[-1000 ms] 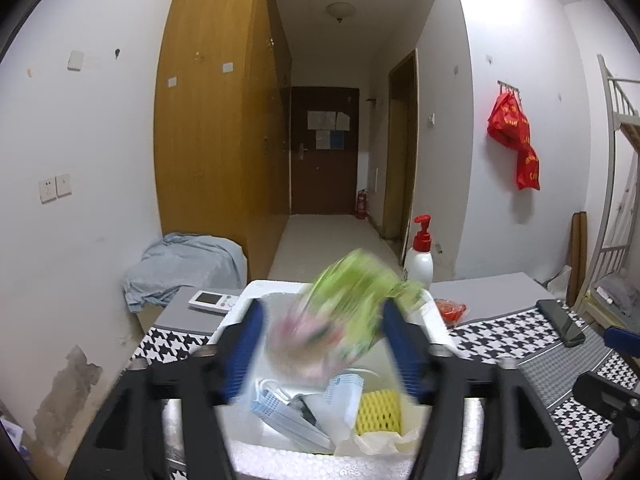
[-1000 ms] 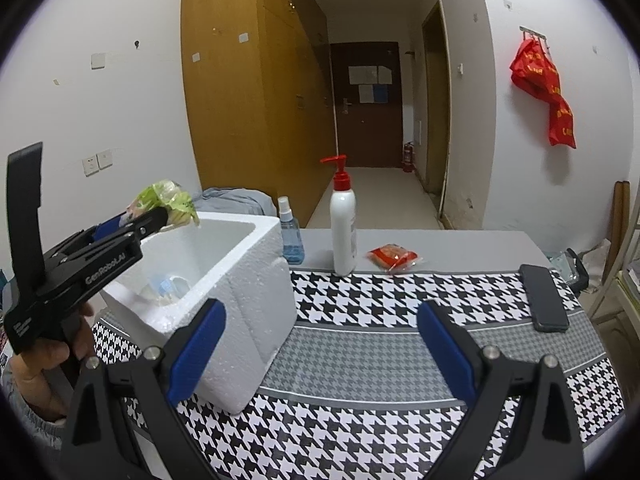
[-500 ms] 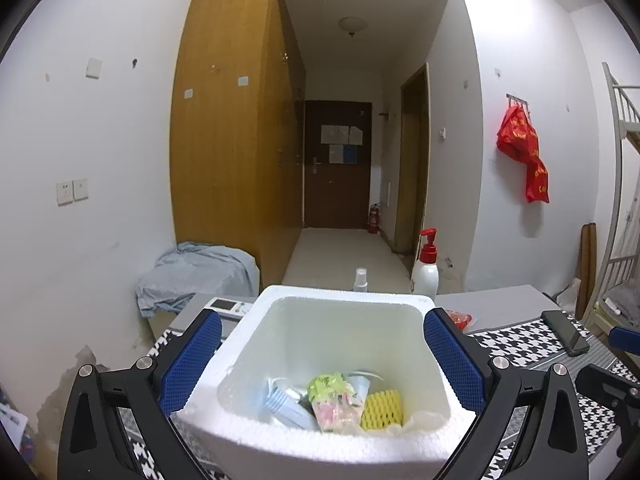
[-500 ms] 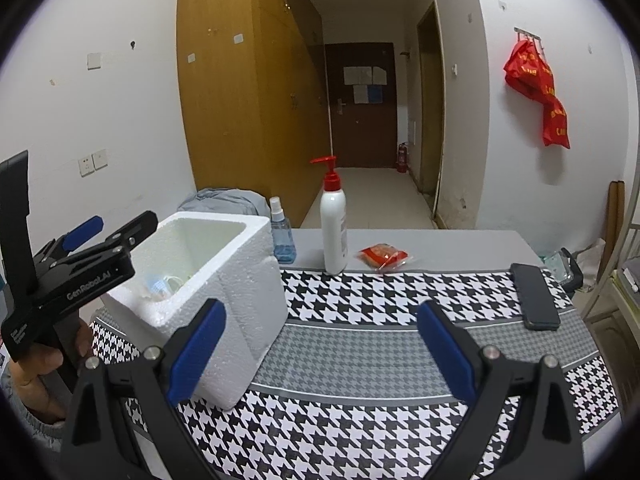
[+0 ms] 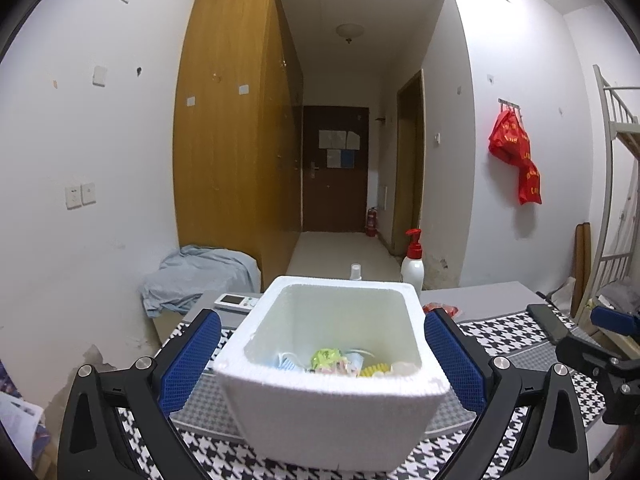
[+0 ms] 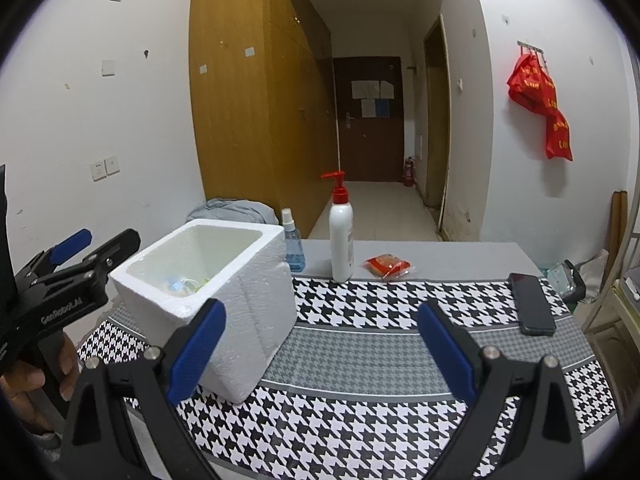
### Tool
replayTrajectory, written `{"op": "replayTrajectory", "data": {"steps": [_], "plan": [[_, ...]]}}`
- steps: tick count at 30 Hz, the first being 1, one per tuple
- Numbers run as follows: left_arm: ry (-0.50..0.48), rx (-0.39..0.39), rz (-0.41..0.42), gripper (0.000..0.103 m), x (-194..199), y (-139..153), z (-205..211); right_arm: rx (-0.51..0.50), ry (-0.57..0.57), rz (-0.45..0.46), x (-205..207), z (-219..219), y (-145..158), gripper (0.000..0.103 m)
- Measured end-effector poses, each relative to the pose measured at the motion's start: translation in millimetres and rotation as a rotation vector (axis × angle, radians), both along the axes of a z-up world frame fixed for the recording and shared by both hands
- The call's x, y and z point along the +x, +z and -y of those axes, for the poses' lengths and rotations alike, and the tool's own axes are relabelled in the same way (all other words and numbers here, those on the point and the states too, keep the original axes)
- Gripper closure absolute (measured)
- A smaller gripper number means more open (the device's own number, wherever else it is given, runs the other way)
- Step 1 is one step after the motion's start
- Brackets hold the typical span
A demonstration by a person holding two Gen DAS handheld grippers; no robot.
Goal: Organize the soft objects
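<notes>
Two hand-held grippers are hovering over a houndstooth-patterned table (image 6: 360, 408) where a white foam box (image 5: 332, 408) is sitting. The left gripper (image 5: 324, 354) is spreading its blue-padded jaws fully wide on either side of the box, gripping nothing. Inside the box, a green snack packet (image 5: 325, 357) is lying among blue face masks (image 5: 289, 363) and a yellow foam net (image 5: 376, 369). The right gripper (image 6: 322, 350) is standing wide open and empty above the cloth, beside the box. Behind the box, a blue spray bottle (image 6: 291, 246) and a white pump bottle (image 6: 341, 240) are standing upright; a red snack packet (image 6: 387, 265) and a dark phone (image 6: 531, 303) are lying farther right.
</notes>
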State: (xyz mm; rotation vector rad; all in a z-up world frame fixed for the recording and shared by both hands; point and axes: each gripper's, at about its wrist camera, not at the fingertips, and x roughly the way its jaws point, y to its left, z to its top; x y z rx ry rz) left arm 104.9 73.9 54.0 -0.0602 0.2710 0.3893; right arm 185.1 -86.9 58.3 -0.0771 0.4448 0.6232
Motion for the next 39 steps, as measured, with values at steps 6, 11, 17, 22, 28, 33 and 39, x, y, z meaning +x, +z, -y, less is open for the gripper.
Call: {"op": "replayTrajectory", "data": {"steps": [6, 11, 17, 22, 28, 33, 39], "plan": [[-0.013, 0.016, 0.015, 0.001, -21.8, 3.3, 11.5, 0.005, 0.016, 0.027, -17.5, 7.7, 4.9, 0.005], [-0.016, 0.017, 0.02, 0.001, -35.3, 5.8, 18.2, 0.021, 0.029, 0.061, -34.8, 14.3, 9.4, 0.005], [-0.021, 0.018, 0.033, 0.001, -56.5, 7.4, 25.8, 0.032, 0.037, 0.076, -53.8, 22.7, 8.8, 0.005], [-0.038, 0.029, 0.037, 0.001, -71.1, 6.2, 35.8, 0.046, 0.041, 0.094, -69.0, 27.0, 8.4, 0.005], [-0.052, 0.034, 0.05, 0.001, -90.0, -1.8, 44.0, 0.058, 0.055, 0.115, -88.0, 31.0, 2.6, 0.005], [-0.04, 0.048, 0.053, 0.001, -103.5, -14.6, 47.7, 0.066, 0.06, 0.136, -101.6, 35.7, -1.7, 0.005], [-0.055, 0.032, 0.068, 0.001, -113.7, -25.2, 49.3, 0.067, 0.026, 0.166, -116.1, 38.0, -10.5, 0.004]]}}
